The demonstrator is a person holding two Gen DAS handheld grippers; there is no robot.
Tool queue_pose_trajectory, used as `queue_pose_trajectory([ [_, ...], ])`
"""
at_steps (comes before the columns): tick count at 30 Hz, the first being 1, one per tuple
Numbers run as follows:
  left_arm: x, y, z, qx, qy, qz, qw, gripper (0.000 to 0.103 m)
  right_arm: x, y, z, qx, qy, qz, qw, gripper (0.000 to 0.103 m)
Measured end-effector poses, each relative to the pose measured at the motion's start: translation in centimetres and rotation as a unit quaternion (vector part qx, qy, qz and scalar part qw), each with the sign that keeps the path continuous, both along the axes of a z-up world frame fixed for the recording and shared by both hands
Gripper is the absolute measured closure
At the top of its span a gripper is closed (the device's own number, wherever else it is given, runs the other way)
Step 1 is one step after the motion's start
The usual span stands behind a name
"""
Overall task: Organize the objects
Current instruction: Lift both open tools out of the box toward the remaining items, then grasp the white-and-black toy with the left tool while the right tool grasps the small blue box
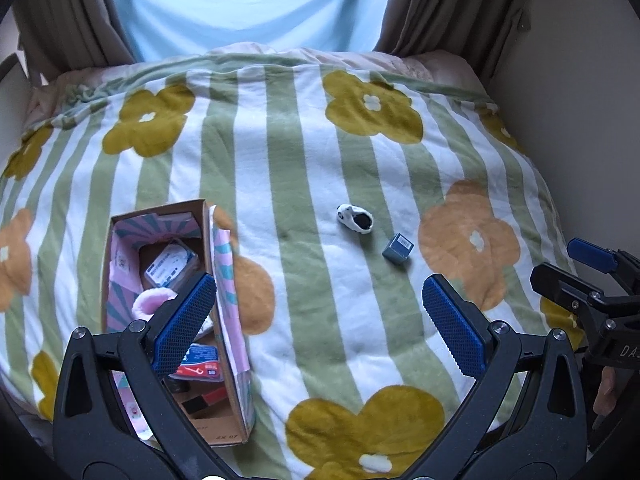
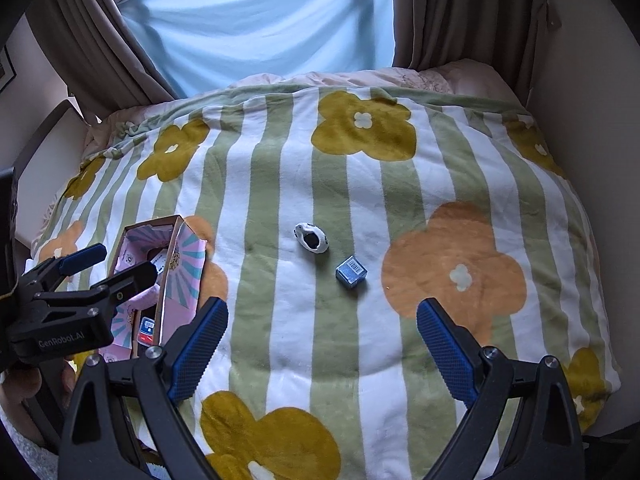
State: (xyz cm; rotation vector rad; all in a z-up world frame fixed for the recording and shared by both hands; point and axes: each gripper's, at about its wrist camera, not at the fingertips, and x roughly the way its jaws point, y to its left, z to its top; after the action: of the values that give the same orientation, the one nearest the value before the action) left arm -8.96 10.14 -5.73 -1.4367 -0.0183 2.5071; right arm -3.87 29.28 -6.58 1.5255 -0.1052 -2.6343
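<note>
Both your grippers, left gripper [image 1: 320, 320] and right gripper [image 2: 322, 344], hang with jaws wide apart and empty. The small blue box [image 2: 351, 272] and the panda sock [image 2: 311, 238] lie mid-bed; the cardboard box [image 1: 160, 280] sits near the bed's left edge. The blue box looks light and rigid: pinch its flat sides.

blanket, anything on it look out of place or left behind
Two things lie loose on the blanket, outside the cardboard box that holds the rest: a black-and-white sock and, beside it, a small blue box. Nothing looks spilled or damaged.
</note>
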Motion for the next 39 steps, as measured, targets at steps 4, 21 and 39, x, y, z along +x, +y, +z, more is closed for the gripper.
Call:
queue_pose_trajectory([
  [4,-1.9,1.9,-1.3,-0.004,-0.004,-0.018,0.9998,0.000,-1.1,1.1,-2.0,0.005,-0.006,0.009,1.000,0.009],
  [21,-13.0,10.9,-17.5,-0.035,-0.040,-0.067,0.9964,0.002,-9.1,3.3,-17.8,0.019,-0.020,0.105,0.994,0.017],
  [39,-17.2,14.3,-27.5,-0.055,-0.049,-0.083,0.9938,0.033,-12.6,2.1,-24.7,-0.007,-0.027,0.172,0.985,0.061],
])
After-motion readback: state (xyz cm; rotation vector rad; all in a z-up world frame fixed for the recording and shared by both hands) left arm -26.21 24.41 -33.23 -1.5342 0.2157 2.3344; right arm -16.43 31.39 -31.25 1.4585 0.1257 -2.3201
